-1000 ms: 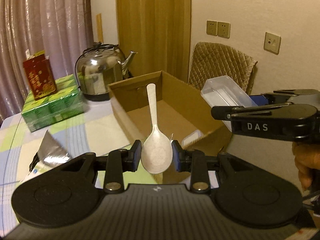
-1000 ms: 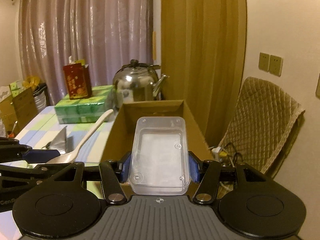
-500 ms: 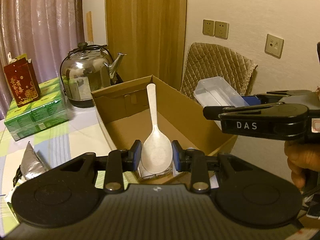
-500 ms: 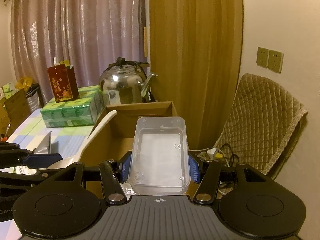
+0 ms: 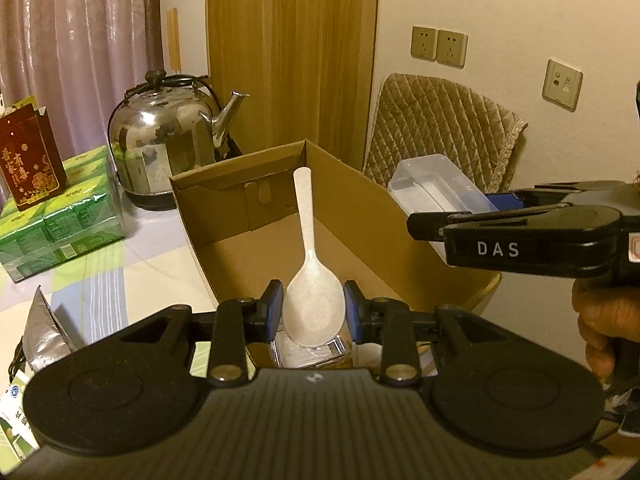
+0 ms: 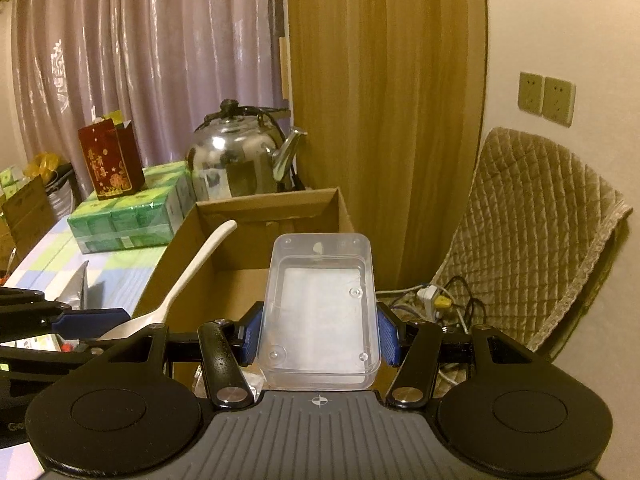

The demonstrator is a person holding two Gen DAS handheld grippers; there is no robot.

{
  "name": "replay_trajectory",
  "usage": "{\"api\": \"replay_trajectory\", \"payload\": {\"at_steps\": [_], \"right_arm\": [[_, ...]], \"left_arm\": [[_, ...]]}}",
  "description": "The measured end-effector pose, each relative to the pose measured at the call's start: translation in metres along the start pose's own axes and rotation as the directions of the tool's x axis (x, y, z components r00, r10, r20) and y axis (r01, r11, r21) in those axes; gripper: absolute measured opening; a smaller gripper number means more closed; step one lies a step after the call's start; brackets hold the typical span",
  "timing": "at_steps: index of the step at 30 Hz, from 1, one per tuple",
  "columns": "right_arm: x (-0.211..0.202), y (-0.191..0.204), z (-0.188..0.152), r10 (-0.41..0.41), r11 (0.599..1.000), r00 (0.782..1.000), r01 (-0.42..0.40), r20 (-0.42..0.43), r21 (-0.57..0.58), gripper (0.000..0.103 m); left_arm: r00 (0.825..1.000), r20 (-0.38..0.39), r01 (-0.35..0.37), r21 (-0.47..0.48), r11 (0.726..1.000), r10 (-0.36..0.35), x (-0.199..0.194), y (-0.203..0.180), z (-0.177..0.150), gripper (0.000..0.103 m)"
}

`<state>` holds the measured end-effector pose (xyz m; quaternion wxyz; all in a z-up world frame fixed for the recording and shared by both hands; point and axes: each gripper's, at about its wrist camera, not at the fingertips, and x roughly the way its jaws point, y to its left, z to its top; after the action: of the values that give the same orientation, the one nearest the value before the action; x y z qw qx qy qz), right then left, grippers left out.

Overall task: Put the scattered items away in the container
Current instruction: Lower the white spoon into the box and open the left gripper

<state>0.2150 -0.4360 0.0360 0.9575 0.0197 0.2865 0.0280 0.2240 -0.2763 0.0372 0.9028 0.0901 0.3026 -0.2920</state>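
Observation:
My left gripper (image 5: pixel 314 312) is shut on the bowl of a white rice spoon (image 5: pixel 312 280), whose handle points away over the open cardboard box (image 5: pixel 360 200). My right gripper (image 6: pixel 318 336) is shut on a clear plastic box (image 6: pixel 320 308), held bottom up above the near end of the cardboard box (image 6: pixel 264 208). In the left wrist view the right gripper (image 5: pixel 500 216) reaches in from the right with the clear plastic box (image 5: pixel 432 188) over the carton's right wall. The spoon (image 6: pixel 188 276) and the left gripper's blue pad (image 6: pixel 92 316) show at the left of the right wrist view. Some small items lie in the carton below the spoon.
A steel kettle (image 5: pixel 168 140) stands behind the carton. Green packs (image 5: pixel 52 216) with a red paper bag (image 5: pixel 28 164) on top sit at the left. A silver foil pouch (image 5: pixel 44 328) lies on the checked tablecloth. A quilted chair (image 6: pixel 532 232) and cables (image 6: pixel 436 300) are right of the table.
Both grippers have moved forward and right toward the cardboard box, each keeping its item. The carton now sits directly under the spoon and the clear box, and the kettle looks nearer.

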Motion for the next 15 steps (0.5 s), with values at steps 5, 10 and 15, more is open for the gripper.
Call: {"api": "replay_trajectory", "payload": {"at_steps": [5, 10, 15], "right_arm": [[0.008, -0.002, -0.002, 0.005, 1.000, 1.000, -0.005, -0.009, 0.006, 0.053], [0.012, -0.003, -0.004, 0.004, 1.000, 1.000, -0.004, -0.014, 0.005, 0.054], [0.015, -0.004, -0.006, 0.005, 1.000, 1.000, -0.005, -0.019, 0.005, 0.054]], "left_arm": [[1.000, -0.013, 0.000, -0.001, 1.000, 0.000, 0.011, 0.001, -0.002, 0.027], [1.000, -0.022, 0.001, -0.004, 1.000, -0.001, 0.018, 0.002, -0.003, 0.027], [1.000, -0.027, 0.007, 0.003, 1.000, -0.007, 0.023, 0.001, -0.003, 0.027]]}}
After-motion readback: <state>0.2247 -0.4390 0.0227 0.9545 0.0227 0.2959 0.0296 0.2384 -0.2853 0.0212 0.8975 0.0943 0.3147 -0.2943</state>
